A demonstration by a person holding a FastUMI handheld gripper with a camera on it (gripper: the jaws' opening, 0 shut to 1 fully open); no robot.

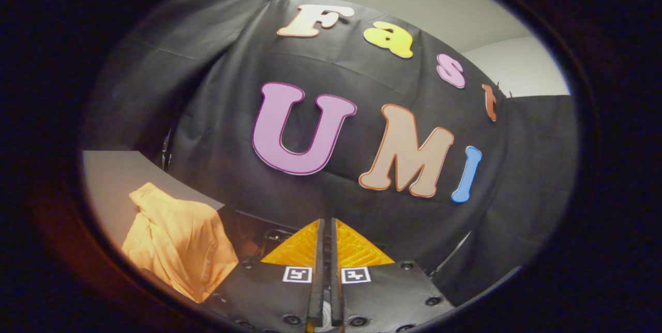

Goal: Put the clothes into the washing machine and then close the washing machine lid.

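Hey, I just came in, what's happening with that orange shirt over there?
Nothing has hold of it at the moment. The orange shirt lies crumpled on a pale tabletop, off to the left of the handheld claw. The claw's two fingers are pressed together with nothing between them, and it points toward the black cloth wall rather than at the shirt. So the clothes are not yet picked up.

gripper point(327, 225) | fingers point(302, 247) pressed together | nothing held
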